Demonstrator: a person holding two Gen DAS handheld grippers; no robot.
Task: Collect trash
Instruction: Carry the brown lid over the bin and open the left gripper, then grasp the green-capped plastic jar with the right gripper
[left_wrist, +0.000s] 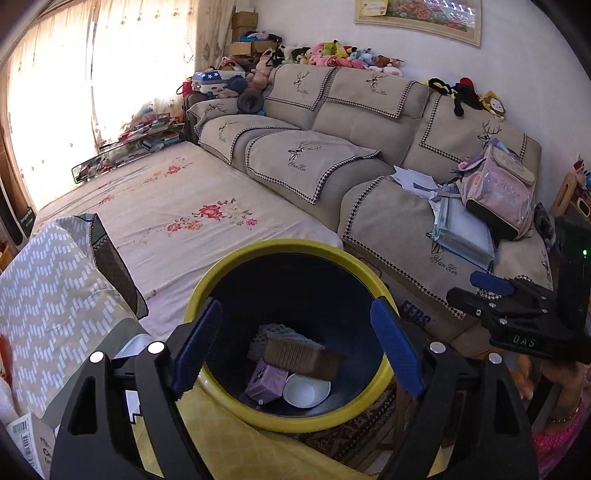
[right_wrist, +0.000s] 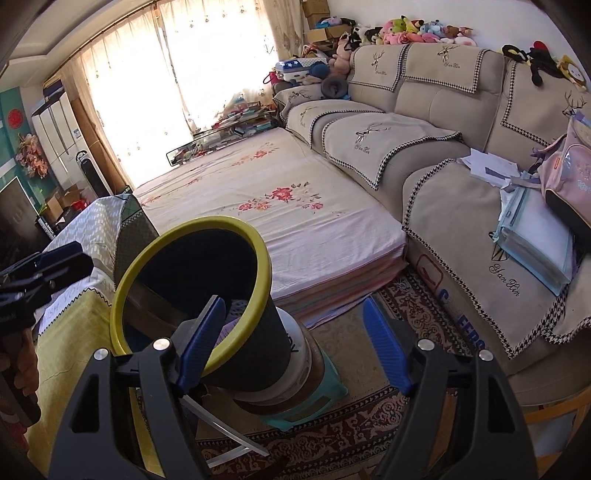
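A black trash bin with a yellow rim (left_wrist: 280, 247) sits right under my left gripper (left_wrist: 297, 308), whose blue pads stand wide apart with nothing between them. Inside the bin lie a brown ribbed box (left_wrist: 303, 356), a purple carton (left_wrist: 266, 380), a white round cup (left_wrist: 306, 389) and a mesh piece (left_wrist: 273, 330). In the right wrist view the bin (right_wrist: 207, 221) is to the left of my right gripper (right_wrist: 294, 302), which is open and empty. Each gripper shows in the other's view: the right gripper (left_wrist: 480, 290) at the right edge, the left gripper (right_wrist: 62, 264) at the left edge.
The bin stands on a white bucket and a teal stool (right_wrist: 314, 398) on a patterned rug (right_wrist: 332, 435). A yellow-clothed table (right_wrist: 74, 350) is at the left. Beyond lie a flowered mattress (right_wrist: 277, 206) and a beige sofa (right_wrist: 461, 229) with papers and a pink backpack (left_wrist: 502, 192).
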